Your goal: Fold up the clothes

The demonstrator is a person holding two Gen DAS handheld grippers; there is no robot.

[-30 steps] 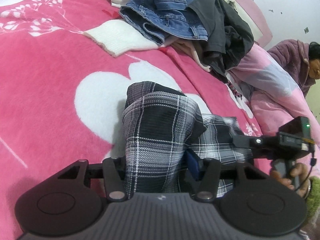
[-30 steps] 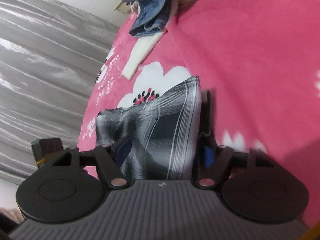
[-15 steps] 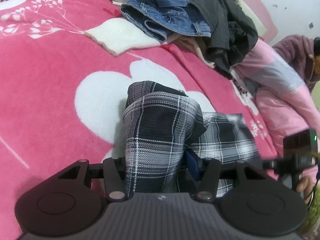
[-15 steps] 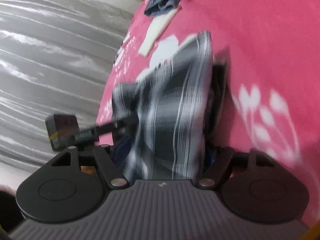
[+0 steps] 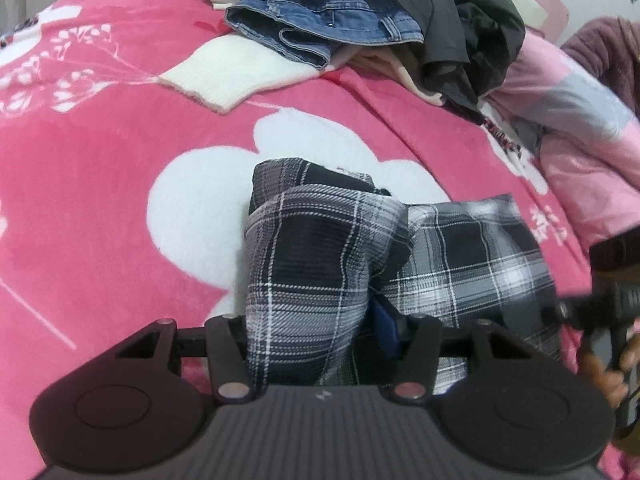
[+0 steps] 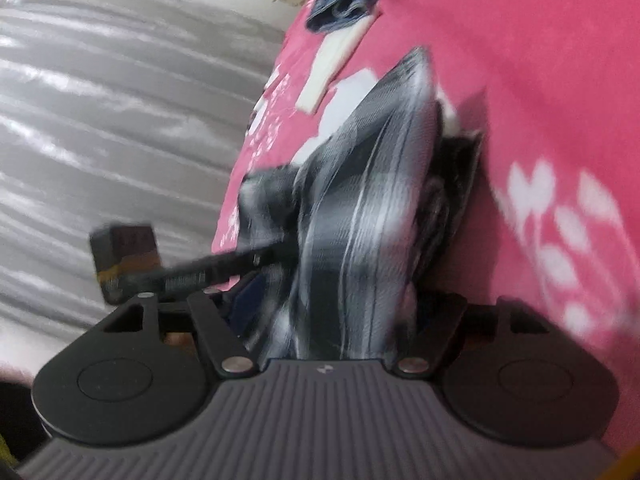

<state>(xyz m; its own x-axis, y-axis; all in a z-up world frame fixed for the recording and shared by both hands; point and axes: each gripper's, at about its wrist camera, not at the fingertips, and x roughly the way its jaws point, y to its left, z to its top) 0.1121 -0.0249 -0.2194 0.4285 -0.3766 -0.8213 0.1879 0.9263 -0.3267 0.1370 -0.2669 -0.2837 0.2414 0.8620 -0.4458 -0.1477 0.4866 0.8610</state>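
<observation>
Your bed is covered by a pink blanket (image 5: 100, 168) with white flower shapes; it fills most of both wrist views. Beyond its edge in the right wrist view is a grey rippled curtain (image 6: 100, 120).

Far on the bed sits a clothes pile (image 5: 380, 20): blue jeans (image 5: 320, 24), a dark grey garment (image 5: 468, 28) draped over their right side, and a white knit piece (image 5: 228, 72) sticking out to the near left, flat on the blanket. Right of the pile lies pink and grey fabric (image 5: 576, 108). At the far right edge a person in a mauve fleece top (image 5: 608, 52) is partly in view.

The plaid garment (image 5: 312, 264), black-grey-white check, lies near you on the white flower patch, bunched and partly lifted. You have it at both ends.

Your left tool (image 5: 316, 320) is clamped on a thick bunched fold of the plaid; cloth fills the gap between its fingers, blue pad showing on the right one. It angles down at the bed.

Your right tool (image 6: 328, 320) also has plaid cloth between its fingers and its jaws are closing. That view is motion-blurred, so exact pad contact is hard to read, but the cloth looks gripped and pulled taut up from the blanket.

Your right hand (image 5: 612, 372) on its handle shows at the near right edge of the left wrist view.
</observation>
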